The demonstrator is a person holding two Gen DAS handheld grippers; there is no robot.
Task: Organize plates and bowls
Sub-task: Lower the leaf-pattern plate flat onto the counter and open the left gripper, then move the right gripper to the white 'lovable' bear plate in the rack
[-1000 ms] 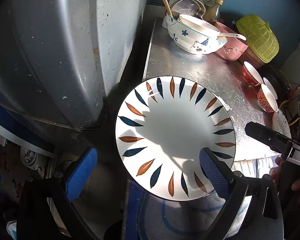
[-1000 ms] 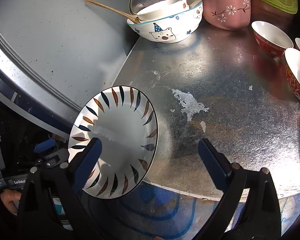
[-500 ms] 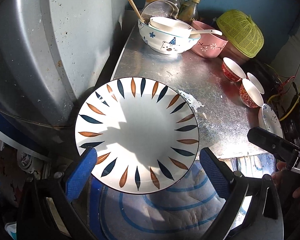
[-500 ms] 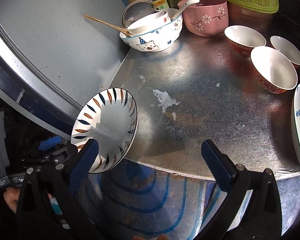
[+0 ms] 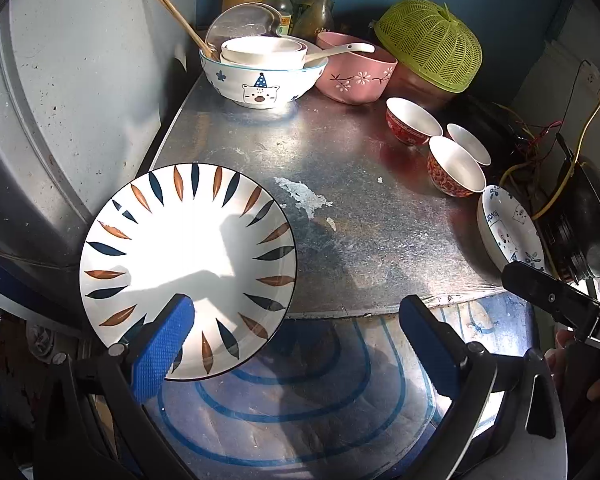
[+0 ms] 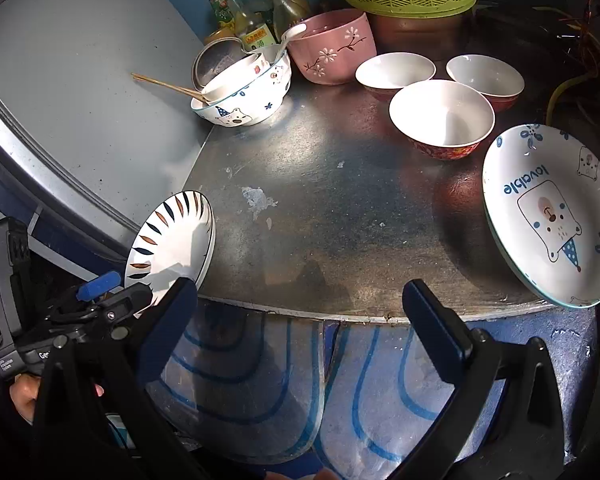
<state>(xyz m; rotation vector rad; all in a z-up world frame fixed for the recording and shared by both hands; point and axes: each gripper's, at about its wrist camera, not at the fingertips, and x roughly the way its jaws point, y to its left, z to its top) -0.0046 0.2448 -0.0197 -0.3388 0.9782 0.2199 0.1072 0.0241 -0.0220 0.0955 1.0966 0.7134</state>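
A white plate with blue and orange leaf marks (image 5: 188,256) stands tilted at the near left edge of the metal counter (image 5: 360,216); it also shows in the right wrist view (image 6: 172,240). My left gripper (image 5: 296,344) is open; its left finger (image 5: 162,344) overlaps the plate's lower rim, the right finger is far from it. My right gripper (image 6: 300,324) is open and empty above the counter's front edge. A bear plate marked "lovable" (image 6: 552,216) lies at the right edge. Three small red bowls (image 6: 440,116) stand behind it.
A large bear bowl (image 5: 260,76) holding a white bowl and chopsticks, a pink flowered bowl (image 5: 356,74), bottles and a green basket cover (image 5: 432,44) stand at the back. A grey appliance wall (image 5: 80,80) is at left. Wires lie at far right. A blue-striped cloth hangs below.
The left gripper's view has swung right and back; the leaf plate now sits at its left finger instead of between the fingers. The right gripper pulled back, and the bear plate came into view.
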